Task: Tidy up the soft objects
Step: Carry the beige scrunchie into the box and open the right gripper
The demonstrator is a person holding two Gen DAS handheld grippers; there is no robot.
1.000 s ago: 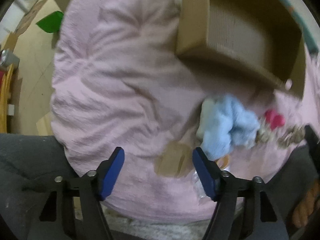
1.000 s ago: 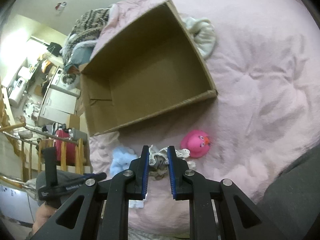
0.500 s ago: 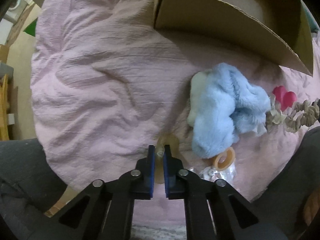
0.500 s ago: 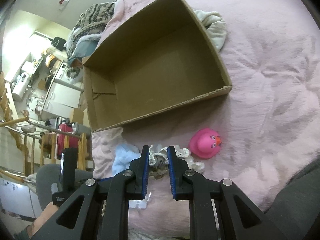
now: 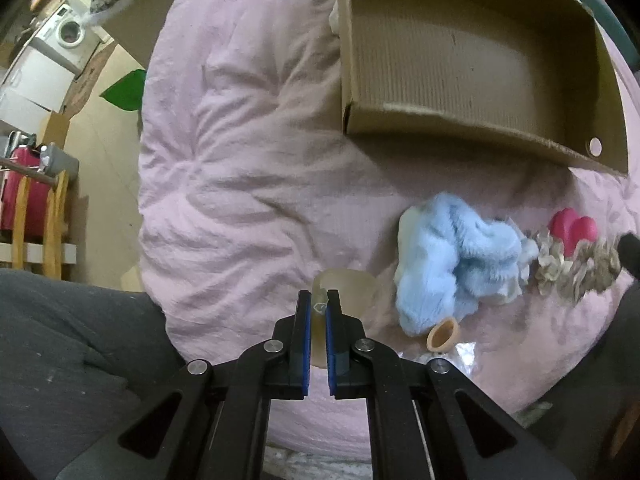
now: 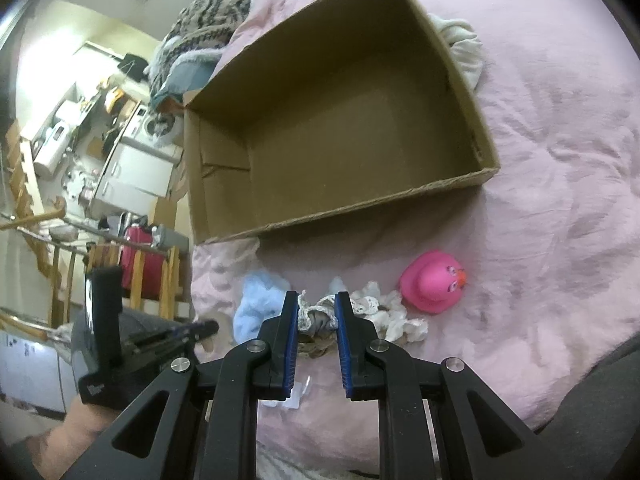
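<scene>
Soft objects: a fluffy blue plush (image 5: 452,264), a lace-trimmed cloth (image 6: 320,316), a pink rubber duck (image 6: 434,282) and a pale translucent soft piece (image 5: 344,288) lie in a loose row on the pink bedspread (image 5: 248,184), all outside the box.
Cardboard box (image 6: 340,120): open-topped, nothing visible inside, at 12 o'clock from the row of things in the right wrist view; its near wall stands apart from them.
Left gripper (image 5: 319,308): fingers pressed nearly together on the edge of the pale translucent soft piece, which shows in the narrow slit between the blue pads (image 5: 306,320).
Right gripper (image 6: 318,312): fingers clamped on a bunched part of the lace-trimmed cloth, with the fabric filling the gap between them.
Blue plush: at 2 o'clock from the left gripper's fingertips, just beside the pale piece; in the right wrist view it sits at 9 o'clock from the held cloth.
Pink rubber duck: at 3 o'clock from the right gripper, near the cloth's loose end but not touching the fingers.
Tan ring (image 5: 442,334): small, at the lower edge of the blue plush, with crinkled clear plastic (image 5: 460,356) next to it.
White garment (image 6: 462,50): bunched against the box's outer right wall.
Background: a red suitcase (image 5: 16,192) behind wooden rails at 9 o'clock in the left wrist view.
</scene>
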